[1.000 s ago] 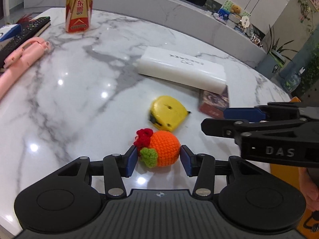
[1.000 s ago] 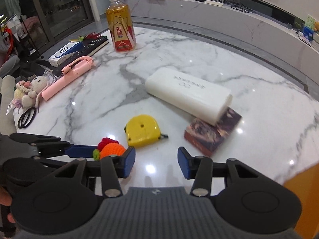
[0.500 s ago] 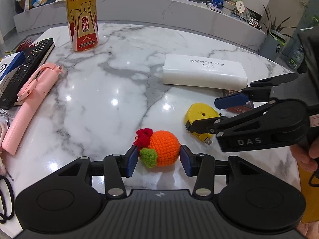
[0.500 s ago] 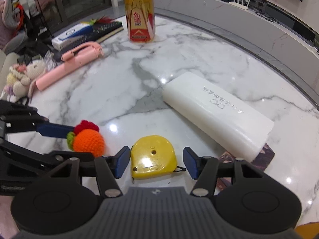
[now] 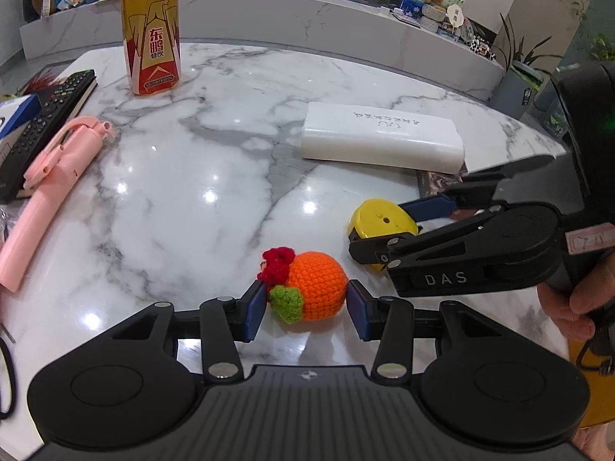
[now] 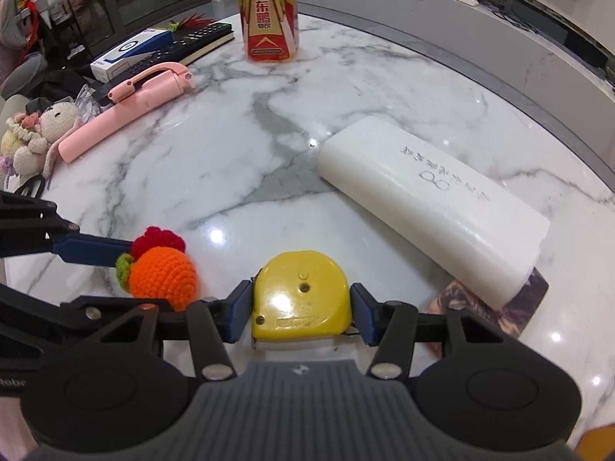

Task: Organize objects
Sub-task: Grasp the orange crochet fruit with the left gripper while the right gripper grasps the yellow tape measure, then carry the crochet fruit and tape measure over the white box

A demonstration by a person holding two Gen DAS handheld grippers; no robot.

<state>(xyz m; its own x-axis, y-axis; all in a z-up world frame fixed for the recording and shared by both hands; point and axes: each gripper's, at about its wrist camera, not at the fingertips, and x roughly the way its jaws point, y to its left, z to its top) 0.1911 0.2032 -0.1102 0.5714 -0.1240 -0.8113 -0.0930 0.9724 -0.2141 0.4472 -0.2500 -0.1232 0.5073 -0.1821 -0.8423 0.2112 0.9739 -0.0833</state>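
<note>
My left gripper (image 5: 307,309) is shut on an orange crocheted fruit (image 5: 313,286) with a red and green tuft, just above the marble table (image 5: 184,176). The fruit also shows in the right wrist view (image 6: 163,278), with the left gripper (image 6: 96,269) around it. My right gripper (image 6: 301,315) has its blue pads against both sides of a yellow tape measure (image 6: 303,294) lying on the table. In the left wrist view the right gripper (image 5: 388,230) straddles the tape measure (image 5: 380,221) to the right of the fruit.
A white rectangular case (image 6: 434,203) lies partly on a dark patterned booklet (image 6: 511,307) at the right. A yellow drink bottle (image 6: 269,11) stands at the back. A pink selfie stick (image 6: 127,107), a remote (image 5: 46,115), a blue box (image 6: 130,53), crocheted dolls (image 6: 34,134) and scissors sit at the left.
My right gripper has moved forward over the tape measure and closed its pads onto it. My left gripper has kept hold of the orange fruit and swung left, away from the white case.
</note>
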